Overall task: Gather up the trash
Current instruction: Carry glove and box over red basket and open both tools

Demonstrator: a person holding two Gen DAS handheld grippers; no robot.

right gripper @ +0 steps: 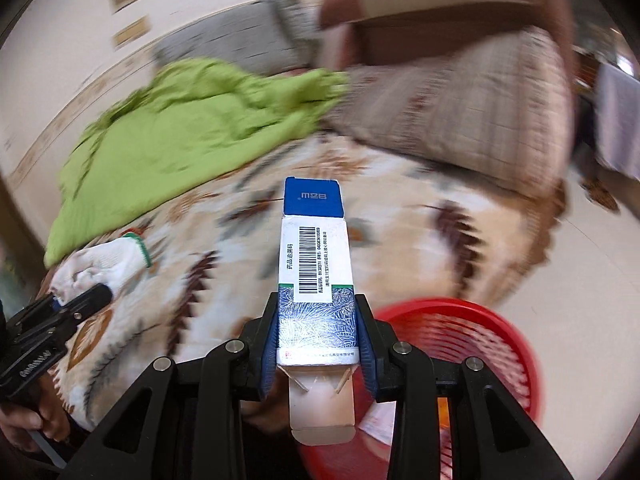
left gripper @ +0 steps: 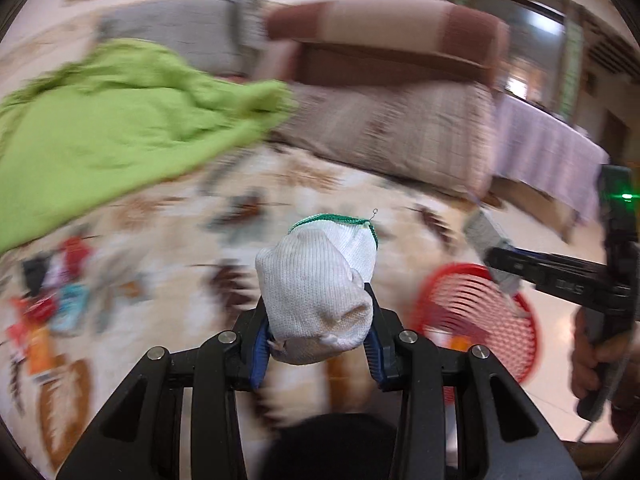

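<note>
My left gripper (left gripper: 318, 344) is shut on a white knit glove (left gripper: 316, 284) with a green cuff, held above the patterned bed cover. It also shows in the right wrist view (right gripper: 100, 264) at the left. My right gripper (right gripper: 316, 344) is shut on a blue and white medicine box (right gripper: 314, 264) with a barcode, its bottom flap open. The box shows blurred in the left wrist view (left gripper: 488, 236). A red mesh basket (right gripper: 472, 340) stands on the floor at the right, below the right gripper; it also shows in the left wrist view (left gripper: 476, 312).
A green cloth (left gripper: 112, 128) lies on the bed at the left. Several colourful wrappers (left gripper: 48, 304) lie on the cover at the far left. A brown and beige pillow (left gripper: 392, 80) and a grey one (left gripper: 180, 28) lie behind. Tiled floor (right gripper: 592, 248) is at the right.
</note>
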